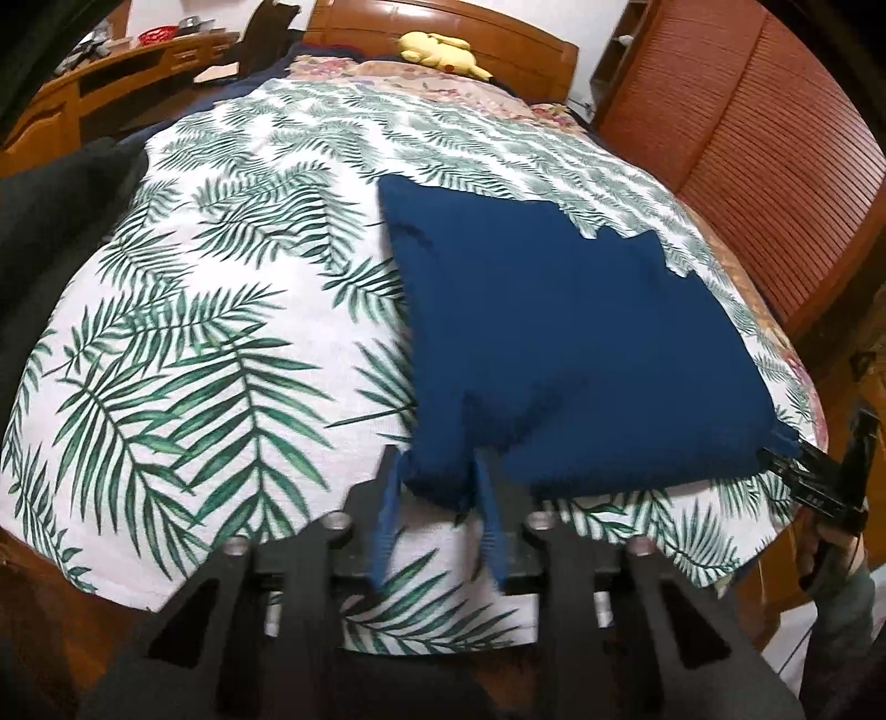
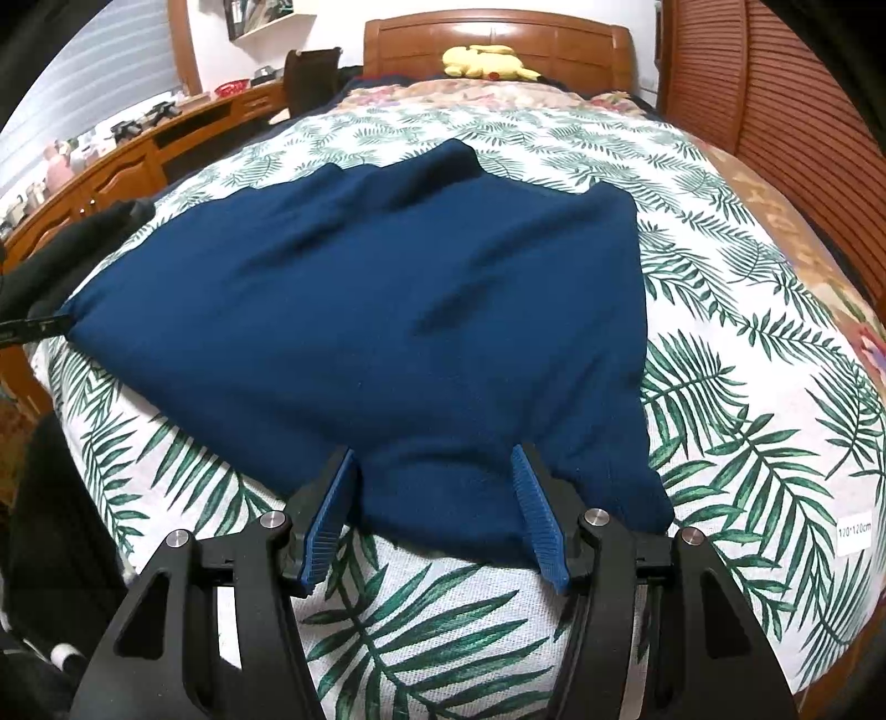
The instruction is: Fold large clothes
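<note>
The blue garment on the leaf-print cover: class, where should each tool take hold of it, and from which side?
Grip the blue garment at its two near hem corners, coming in from the foot of the bed. It lies flat on the leaf-print cover, so only that edge offers a pinchable fold; the left tool and right tool already straddle it there.

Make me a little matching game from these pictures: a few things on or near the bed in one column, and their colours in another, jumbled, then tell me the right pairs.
Things:
1. garment lying on the bed
2. soft toy by the headboard
3. bedspread
4. headboard

Colours:
A. white with green leaves
B. brown wood
C. dark blue
D. yellow

Pairs: 1-C, 2-D, 3-A, 4-B
</note>
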Demonstrator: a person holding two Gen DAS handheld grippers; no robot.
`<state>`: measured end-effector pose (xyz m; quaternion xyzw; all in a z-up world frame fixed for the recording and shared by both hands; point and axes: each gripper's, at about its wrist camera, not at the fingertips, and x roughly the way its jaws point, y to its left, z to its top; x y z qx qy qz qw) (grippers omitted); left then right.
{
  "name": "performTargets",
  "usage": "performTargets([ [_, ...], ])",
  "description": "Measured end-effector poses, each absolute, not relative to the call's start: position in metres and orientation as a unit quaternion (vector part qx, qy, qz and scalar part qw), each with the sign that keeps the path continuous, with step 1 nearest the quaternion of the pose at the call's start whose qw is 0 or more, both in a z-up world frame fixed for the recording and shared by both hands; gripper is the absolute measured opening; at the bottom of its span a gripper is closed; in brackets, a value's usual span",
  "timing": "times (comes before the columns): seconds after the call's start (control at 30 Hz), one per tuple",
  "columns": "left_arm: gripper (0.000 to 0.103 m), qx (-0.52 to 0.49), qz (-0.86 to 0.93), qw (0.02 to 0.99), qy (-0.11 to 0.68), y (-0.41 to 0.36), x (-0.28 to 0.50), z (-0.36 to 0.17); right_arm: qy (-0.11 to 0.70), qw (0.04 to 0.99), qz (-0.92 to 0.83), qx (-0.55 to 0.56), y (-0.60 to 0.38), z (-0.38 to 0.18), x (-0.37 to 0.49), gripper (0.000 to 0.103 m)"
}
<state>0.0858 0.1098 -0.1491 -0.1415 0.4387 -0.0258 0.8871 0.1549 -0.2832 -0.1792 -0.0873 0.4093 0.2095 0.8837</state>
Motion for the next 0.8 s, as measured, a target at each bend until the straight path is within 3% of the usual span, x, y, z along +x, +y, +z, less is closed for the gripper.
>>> performTargets([
  [0.07, 0.007, -0.119, -0.028, 0.896, 0.427, 0.102, 0.085, -0.138, 0.409, 0.884, 0.21, -0.088, -0.283, -0.179, 0.155, 0.058],
  [0.13, 0.006, -0.1, -0.03, 0.907, 0.408, 0.094, 0.086, -0.119, 0.409, 0.884, 0.21, -0.088, -0.283, -0.179, 0.155, 0.058],
  [0.43, 0.003, 0.014, -0.099, 0.936, 0.338, -0.001, 0.123, -0.014, 0.395, 0.889, 0.222, -0.06, -0.306, -0.153, 0.146, 0.058],
  [0.8, 0.002, 0.125, -0.235, 0.913, 0.311, -0.186, 0.171, 0.032, 0.382, 0.901, 0.198, -0.062, -0.353, -0.143, 0.121, 0.054],
])
